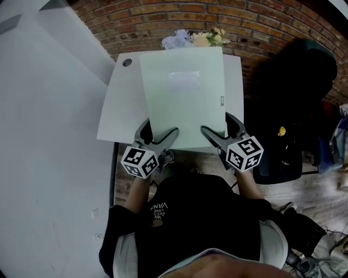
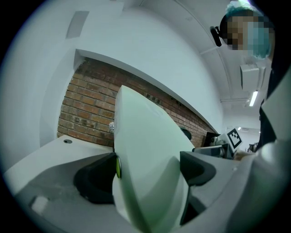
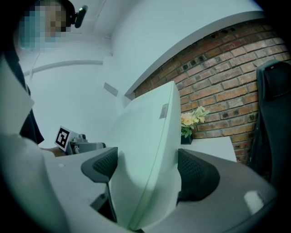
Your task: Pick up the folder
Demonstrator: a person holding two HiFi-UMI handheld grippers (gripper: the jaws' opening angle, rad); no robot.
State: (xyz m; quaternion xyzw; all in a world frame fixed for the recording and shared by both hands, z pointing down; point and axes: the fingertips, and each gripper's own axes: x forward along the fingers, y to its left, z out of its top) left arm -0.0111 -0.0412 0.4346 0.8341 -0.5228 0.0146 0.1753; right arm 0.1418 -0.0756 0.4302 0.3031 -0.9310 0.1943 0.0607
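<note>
The white wall point(image 1: 49, 136) takes up the left side of the head view, and a brick wall point(image 1: 163, 16) runs behind the white table point(image 1: 111, 117). A dark chair point(image 1: 293, 92) stands just beside the table on the right. The folder point(image 1: 185, 98) is pale green and closed, so we cannot tell what it contains. It is over the middle of the table, held by its near edge. Its far edge reaches past the table's far edge in the head view. In both gripper views it rises steeply from the jaws, clear of the table top. A pale rectangular label point(image 1: 184, 80) sits on its upper face. Flowers point(image 1: 196, 39) stand at the far edge of the table, and the right gripper view shows them in a dark pot point(image 3: 186, 139). The left gripper point(image 1: 159, 132) has its jaws closed onto the folder's near-left corner, one dark pad point(image 2: 97, 179) against each face. The right gripper point(image 1: 218, 126) clamps the near-right part of the same edge in the same manner. Both grippers point away from the person toward the brick wall and angle slightly inward. We see the forearms extending from a dark shirt point(image 1: 190, 217) below them.
</note>
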